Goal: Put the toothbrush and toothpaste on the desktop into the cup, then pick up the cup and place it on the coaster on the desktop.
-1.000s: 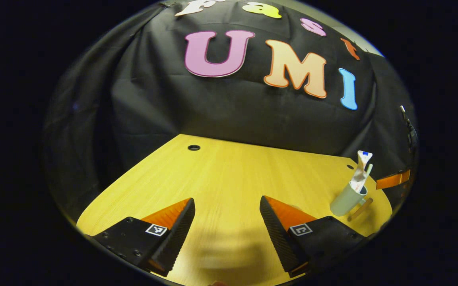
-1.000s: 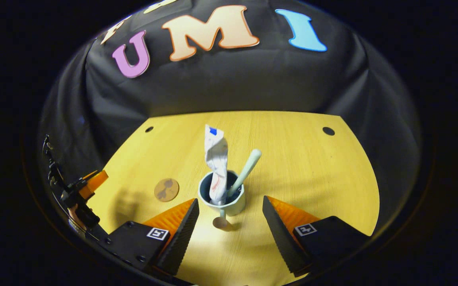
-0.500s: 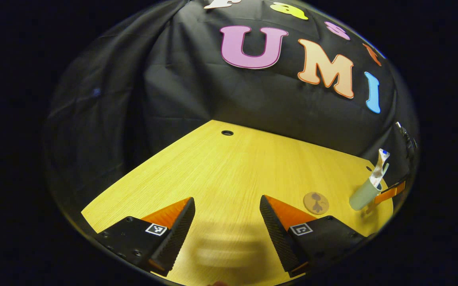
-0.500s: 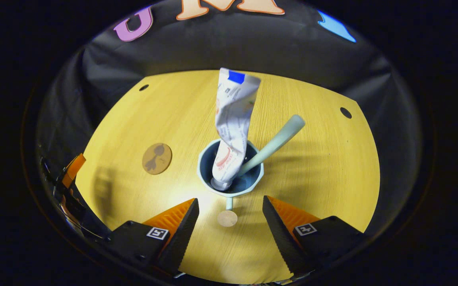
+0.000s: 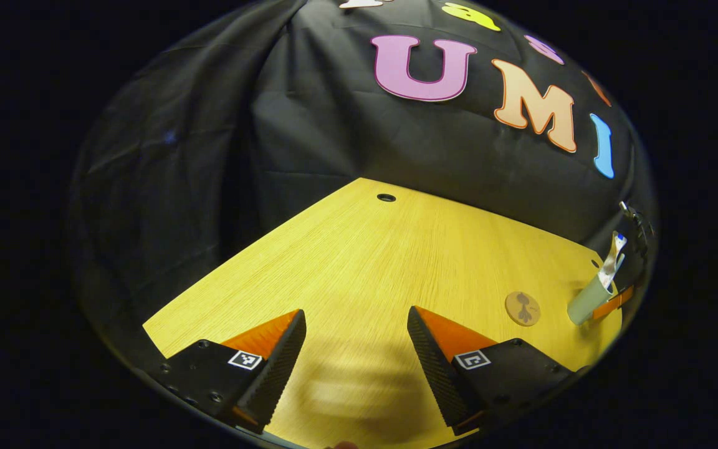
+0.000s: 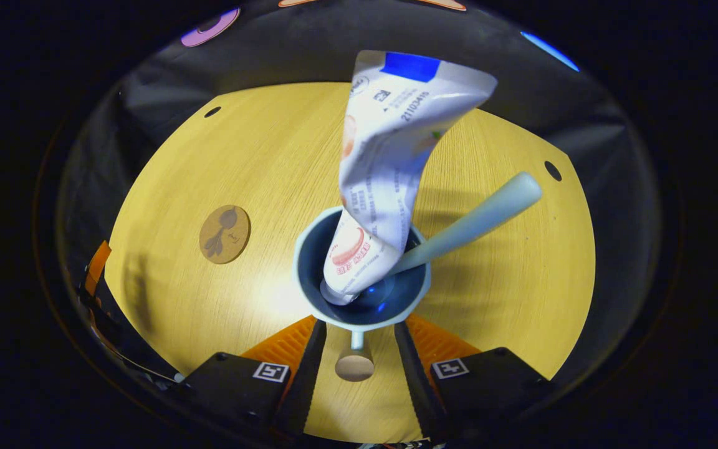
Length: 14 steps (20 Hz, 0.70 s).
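On the yellow wood desktop (image 6: 222,149), w/ black cloth wall behind, the cup (image 6: 309,299) stands upright near the middle, seen from above in the right gripper view. Toothpaste (image 6: 390,156) tube, crumpled, stands cap-down inside it and rises well over the rim; toothbrush (image 6: 477,215) leans out to the right, handle end up. So both items are in, and the lift is the step in hand.

Right gripper (image 6: 354,349) sits low at the cup's near side, jaws narrowed around the cup's small handle and its round end knob. Can't tell if both fingers actually press on it, since slim gaps seem to show each side. Left gripper (image 5: 356,349) hangs over bare desk, jaws wide apart, holding nothing; from there the cup (image 5: 589,299) shows far off at the desk's edge.

Coaster (image 6: 225,234), a small brown disc, lies to the cup's left, apart from it.

Risks: handle grip is thin & off-centre, so the cup may swing or slip on lift. Tall tube makes the load top-heavy; any tilt could tip it or the brush out. Landing half off the coaster is also poss.
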Motion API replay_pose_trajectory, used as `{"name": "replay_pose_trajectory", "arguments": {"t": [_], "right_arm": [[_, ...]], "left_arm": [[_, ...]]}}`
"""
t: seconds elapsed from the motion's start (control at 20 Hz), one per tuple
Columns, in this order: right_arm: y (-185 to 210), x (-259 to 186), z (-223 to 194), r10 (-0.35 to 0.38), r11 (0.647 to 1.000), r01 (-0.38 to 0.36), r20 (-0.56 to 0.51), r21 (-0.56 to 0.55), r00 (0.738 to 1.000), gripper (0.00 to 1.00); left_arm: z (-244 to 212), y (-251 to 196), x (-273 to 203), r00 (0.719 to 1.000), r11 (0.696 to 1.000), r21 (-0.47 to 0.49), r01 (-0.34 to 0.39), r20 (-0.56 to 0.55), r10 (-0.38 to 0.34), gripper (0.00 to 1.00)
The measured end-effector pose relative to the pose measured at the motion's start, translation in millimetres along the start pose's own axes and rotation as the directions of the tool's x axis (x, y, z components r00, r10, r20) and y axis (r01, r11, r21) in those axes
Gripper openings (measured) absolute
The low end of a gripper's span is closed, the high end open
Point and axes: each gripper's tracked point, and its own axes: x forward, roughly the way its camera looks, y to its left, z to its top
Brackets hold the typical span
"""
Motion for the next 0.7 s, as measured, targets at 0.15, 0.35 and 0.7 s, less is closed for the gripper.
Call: {"name": "replay_pose_trajectory", "arguments": {"t": [0.15, 0.35, 0.7], "right_arm": [[-2.3, 4.6, -2.2, -0.012, 1.000, 0.012, -0.020, -0.008, 1.000, 0.53], [-3.3, 2.6, -4.1, -0.027, 1.000, 0.027, -0.032, -0.014, 0.999, 0.30], [-3.6, 3.4, -4.5, -0.031, 0.998, 0.029, -0.029, -0.061, 0.999, 0.22]], "left_arm": [[1.6, -1.0, -1.3, 1.000, 1.000, -0.002, 0.011, -0.001, -0.011, 0.95], [5.6, -4.7, -5.1, 0.999, 0.999, -0.008, 0.044, 0.004, -0.044, 0.95], [3.9, -5.8, -7.3, 0.998, 0.998, 0.006, 0.066, -0.007, -0.066, 0.96]]}}
